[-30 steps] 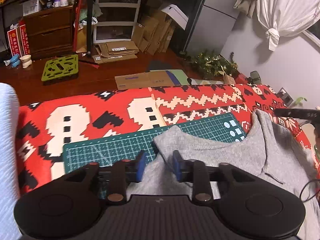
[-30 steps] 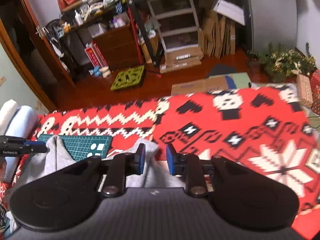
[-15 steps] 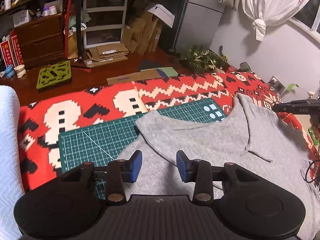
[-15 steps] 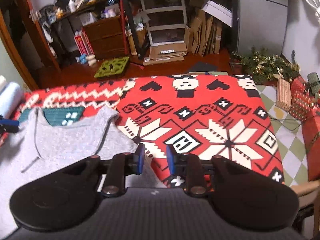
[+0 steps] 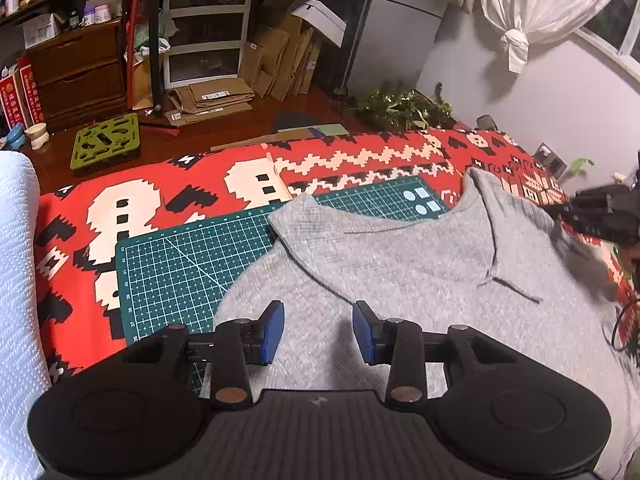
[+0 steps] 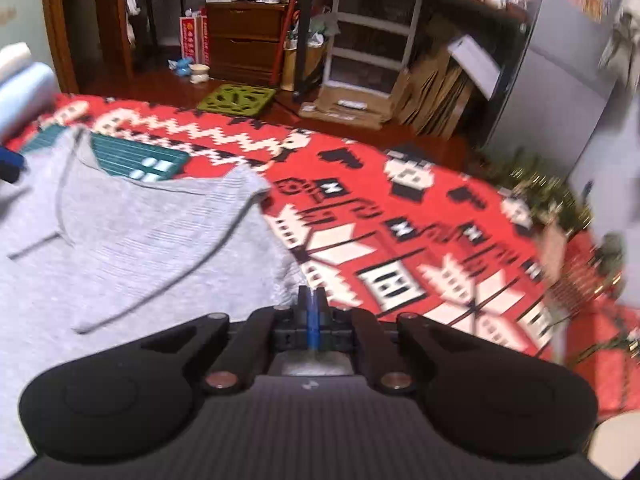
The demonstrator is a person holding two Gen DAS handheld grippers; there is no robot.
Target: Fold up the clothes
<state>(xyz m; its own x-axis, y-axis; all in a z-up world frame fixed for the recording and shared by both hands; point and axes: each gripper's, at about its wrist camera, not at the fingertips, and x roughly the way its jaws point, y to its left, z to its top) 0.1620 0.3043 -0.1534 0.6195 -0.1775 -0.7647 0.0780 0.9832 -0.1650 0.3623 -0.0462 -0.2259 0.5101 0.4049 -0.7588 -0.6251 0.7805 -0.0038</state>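
Right wrist view: our right gripper [image 6: 313, 312] has just clenched empty beside the grey top [image 6: 132, 236], now spread flat across the blanket [image 6: 400, 216]; our left gripper [image 5: 318, 332] hovers released, ready for folding.

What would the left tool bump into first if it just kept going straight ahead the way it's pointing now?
Most likely the grey top: the open left tool points forward over its fabric, with the green cutting mat off to one side. Height above the cloth is unclear.
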